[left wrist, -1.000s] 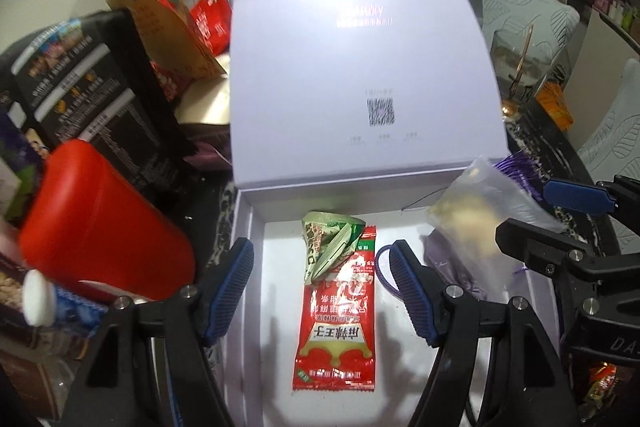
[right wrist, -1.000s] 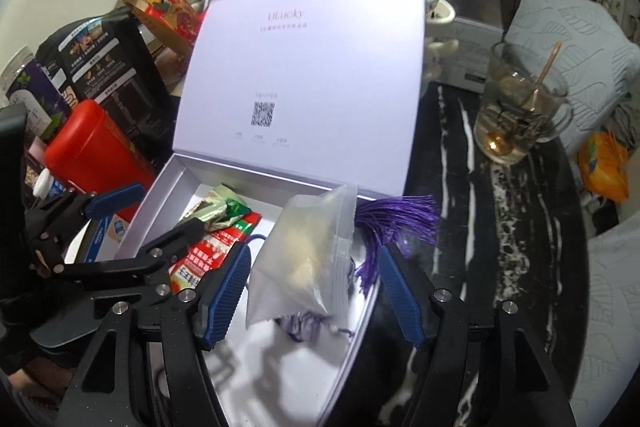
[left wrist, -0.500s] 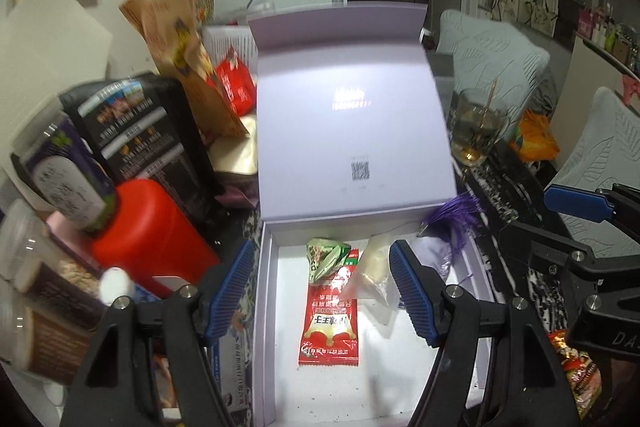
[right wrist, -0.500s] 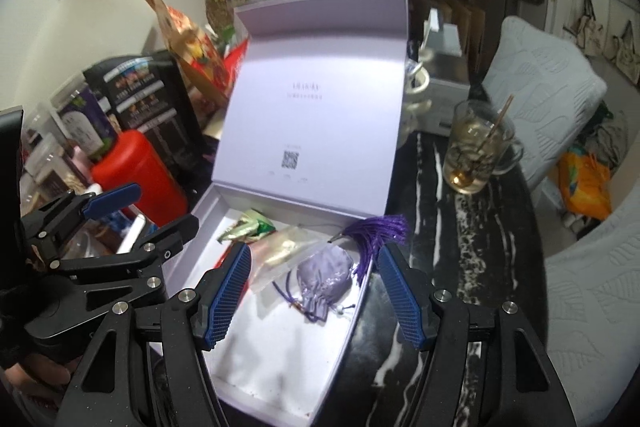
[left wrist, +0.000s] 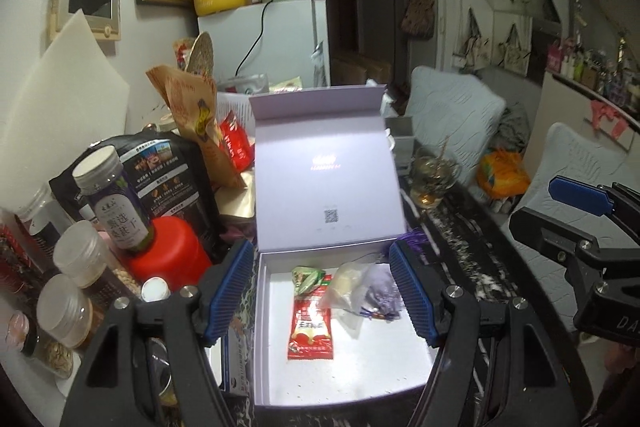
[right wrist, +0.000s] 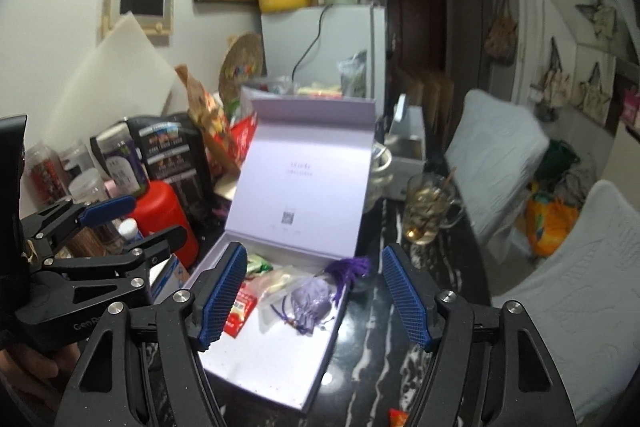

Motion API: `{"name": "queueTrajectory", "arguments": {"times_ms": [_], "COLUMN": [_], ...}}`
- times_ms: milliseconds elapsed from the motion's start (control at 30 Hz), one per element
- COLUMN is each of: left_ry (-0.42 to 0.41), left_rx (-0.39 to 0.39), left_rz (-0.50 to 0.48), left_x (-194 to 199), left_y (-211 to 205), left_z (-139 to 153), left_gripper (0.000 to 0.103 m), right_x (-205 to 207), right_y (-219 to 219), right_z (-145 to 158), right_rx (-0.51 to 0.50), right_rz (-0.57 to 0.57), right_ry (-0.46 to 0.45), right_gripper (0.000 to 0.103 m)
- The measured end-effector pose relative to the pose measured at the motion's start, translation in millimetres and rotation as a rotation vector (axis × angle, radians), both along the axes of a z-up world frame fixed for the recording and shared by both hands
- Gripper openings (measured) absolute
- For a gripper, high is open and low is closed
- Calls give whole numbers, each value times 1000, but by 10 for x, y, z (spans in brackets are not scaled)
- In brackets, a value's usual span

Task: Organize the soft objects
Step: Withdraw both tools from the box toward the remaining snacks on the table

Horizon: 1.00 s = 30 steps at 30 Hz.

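While both tools, left (left wrist: 322, 293) and right (right wrist: 312, 297), hang spread and empty, the box (left wrist: 348, 379) holds red sachet (left wrist: 311, 327), clear bag (left wrist: 346, 287) and purple pouch (left wrist: 382, 293) toward 12 o'clock; packing looks nearly done, lid unshut.

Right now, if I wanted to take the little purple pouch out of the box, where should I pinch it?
Probably its puffy middle, coming straight down from above. The purple pouch lies flat in the open box, its soft body bunched into a mound that two fingers could close across. The tassel draped over the box's right wall and the thin cords look too loose to lift by.
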<state>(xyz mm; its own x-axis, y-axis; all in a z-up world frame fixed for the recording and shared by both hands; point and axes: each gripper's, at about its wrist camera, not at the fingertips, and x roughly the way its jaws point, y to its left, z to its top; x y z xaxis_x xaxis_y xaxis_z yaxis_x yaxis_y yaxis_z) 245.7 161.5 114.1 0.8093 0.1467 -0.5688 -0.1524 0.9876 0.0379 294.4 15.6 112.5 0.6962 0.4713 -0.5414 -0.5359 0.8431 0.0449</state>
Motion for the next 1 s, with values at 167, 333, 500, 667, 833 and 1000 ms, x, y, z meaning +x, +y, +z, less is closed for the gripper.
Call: {"name": "queueTrajectory", "arguments": {"times_ms": [167, 333, 500, 667, 833, 1000], "left_ry": [-65, -132, -137, -141, -124, -113], "left_rx": [-1, 13, 5, 21, 14, -3], "left_rz": [-29, -60, -104, -139, -185, -205], "left_x": [-267, -530, -693, -828, -928, -1018], "left_y": [-97, -208, -285, -391, -475, -510], "left_z": [165, 297, 319, 291, 208, 106], "left_gripper": [89, 97, 97, 97, 97, 97], "right_x": [-292, -554, -753, -961, -1178, -1403], "right_y": [-178, -328, -445, -557, -657, -747], "right_z": [177, 303, 337, 299, 227, 115], "right_rx": [22, 42, 47, 40, 23, 5], "right_rz": [-25, -45, -65, -89, -110, -137], "right_ry": [-66, -92, -102, -100, -118, -128], "right_gripper": [78, 81, 85, 88, 89, 89]}}
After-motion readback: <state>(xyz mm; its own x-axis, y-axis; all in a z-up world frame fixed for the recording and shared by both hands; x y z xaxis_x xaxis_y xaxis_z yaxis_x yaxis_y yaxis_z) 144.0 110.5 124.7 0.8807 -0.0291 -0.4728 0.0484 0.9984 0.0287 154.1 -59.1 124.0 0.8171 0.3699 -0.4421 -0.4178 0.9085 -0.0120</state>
